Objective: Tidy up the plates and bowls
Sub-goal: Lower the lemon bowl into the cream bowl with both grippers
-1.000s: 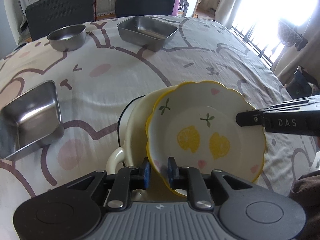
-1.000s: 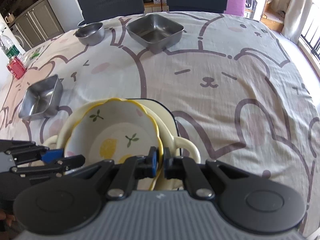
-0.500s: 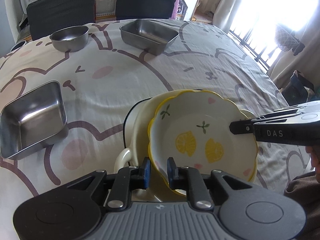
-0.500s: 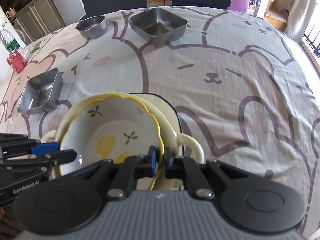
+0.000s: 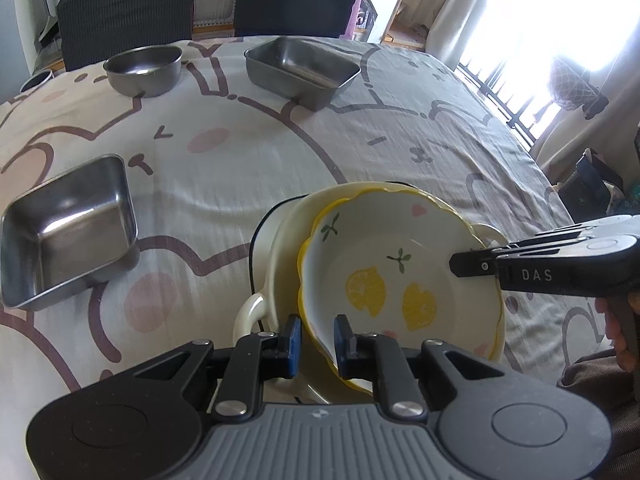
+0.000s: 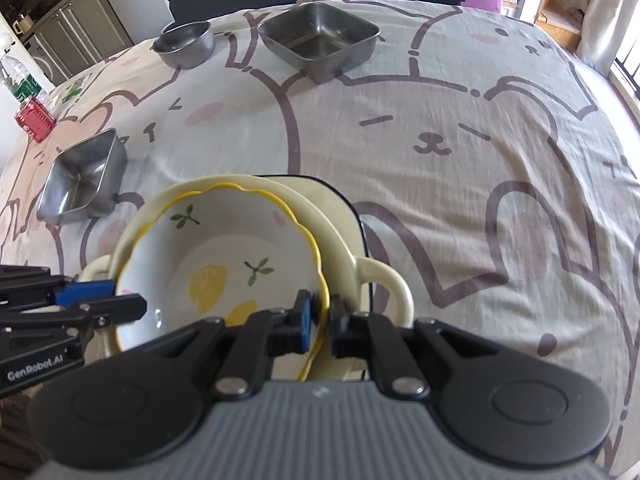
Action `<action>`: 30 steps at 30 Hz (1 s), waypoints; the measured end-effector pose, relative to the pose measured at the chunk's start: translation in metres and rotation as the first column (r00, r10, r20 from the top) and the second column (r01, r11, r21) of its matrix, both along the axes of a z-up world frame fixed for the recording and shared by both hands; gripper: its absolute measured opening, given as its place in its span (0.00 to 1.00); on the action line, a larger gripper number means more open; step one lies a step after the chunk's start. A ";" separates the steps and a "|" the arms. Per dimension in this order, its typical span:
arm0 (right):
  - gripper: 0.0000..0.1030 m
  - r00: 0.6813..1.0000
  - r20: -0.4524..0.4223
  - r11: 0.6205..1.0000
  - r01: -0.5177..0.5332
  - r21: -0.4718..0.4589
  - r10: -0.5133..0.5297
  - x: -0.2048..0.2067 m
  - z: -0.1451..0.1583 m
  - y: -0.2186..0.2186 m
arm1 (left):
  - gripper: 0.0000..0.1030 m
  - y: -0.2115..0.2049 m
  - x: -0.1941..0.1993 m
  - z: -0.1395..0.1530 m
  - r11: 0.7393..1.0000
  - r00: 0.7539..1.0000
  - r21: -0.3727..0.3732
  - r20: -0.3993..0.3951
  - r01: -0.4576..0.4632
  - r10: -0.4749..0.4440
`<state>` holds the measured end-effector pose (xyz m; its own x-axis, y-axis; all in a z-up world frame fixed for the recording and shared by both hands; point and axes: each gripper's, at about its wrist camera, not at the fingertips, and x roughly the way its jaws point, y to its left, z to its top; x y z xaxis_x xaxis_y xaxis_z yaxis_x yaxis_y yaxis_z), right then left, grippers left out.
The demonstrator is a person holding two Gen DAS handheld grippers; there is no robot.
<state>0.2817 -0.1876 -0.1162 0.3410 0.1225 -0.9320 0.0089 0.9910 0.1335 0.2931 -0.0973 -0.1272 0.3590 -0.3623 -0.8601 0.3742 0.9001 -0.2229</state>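
A lemon-print bowl [image 5: 400,264] with a scalloped yellow rim sits inside a cream two-handled dish [image 5: 280,248]. My left gripper [image 5: 316,336] is shut on the bowl's near rim. My right gripper [image 6: 318,316] is shut on the opposite rim of the same bowl [image 6: 224,256]; it shows in the left wrist view [image 5: 472,264] at the right. The cream dish [image 6: 344,248] rests on the tablecloth. Whether the bowl touches the dish's bottom is hidden.
Two square steel trays [image 5: 68,236] [image 5: 302,68] and a round steel bowl [image 5: 144,70] stand on the bear-print tablecloth [image 6: 440,128]. Two dark chairs [image 5: 124,12] stand beyond the far edge. A red box and a bottle [image 6: 34,120] are at the far left.
Both grippers have drawn back toward me with the lemon bowl still gripped; the bowl and dish appear farther up in both views.
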 end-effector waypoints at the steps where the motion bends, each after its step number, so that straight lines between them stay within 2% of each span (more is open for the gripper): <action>1: 0.10 1.000 0.000 1.000 0.000 -0.001 0.000 0.000 0.000 0.000 | 0.18 0.001 -0.001 0.002 1.000 1.000 -0.003 0.009 0.000 0.000; 5: 0.10 1.000 0.005 1.000 -0.004 -0.014 0.004 0.000 0.001 0.003 | 0.18 0.007 -0.005 0.010 0.999 1.000 -0.040 0.017 0.001 -0.001; 11: 0.11 1.000 -0.006 1.000 -0.004 -0.012 0.004 0.000 0.001 0.001 | 0.17 0.007 -0.006 0.007 1.000 1.000 -0.018 0.016 0.011 -0.011; 17: 0.13 0.999 0.020 0.998 0.041 0.051 -0.042 -0.004 0.009 -0.011 | 0.17 0.007 -0.007 0.006 1.000 1.000 -0.012 0.017 0.016 -0.016; 26: 0.13 1.000 0.009 0.999 0.019 0.042 -0.019 -0.008 0.009 -0.008 | 0.17 0.007 -0.006 0.006 1.000 1.000 -0.009 0.015 0.014 -0.014; 29: 0.19 1.000 0.019 0.999 0.007 0.040 -0.008 -0.012 0.013 -0.008 | 0.19 0.006 -0.007 0.007 1.000 1.000 -0.003 0.015 0.011 -0.011; 30: 0.25 1.000 0.025 0.999 0.006 0.038 -0.007 -0.014 0.015 -0.008 | 0.19 0.006 -0.008 0.008 1.000 1.000 -0.002 0.015 0.010 -0.010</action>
<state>0.2676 -0.1960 -0.1011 0.3652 0.1558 -0.9178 0.0111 0.9851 0.1716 0.2855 -0.0915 -0.1197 0.3683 -0.3677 -0.8539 0.3870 0.8958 -0.2188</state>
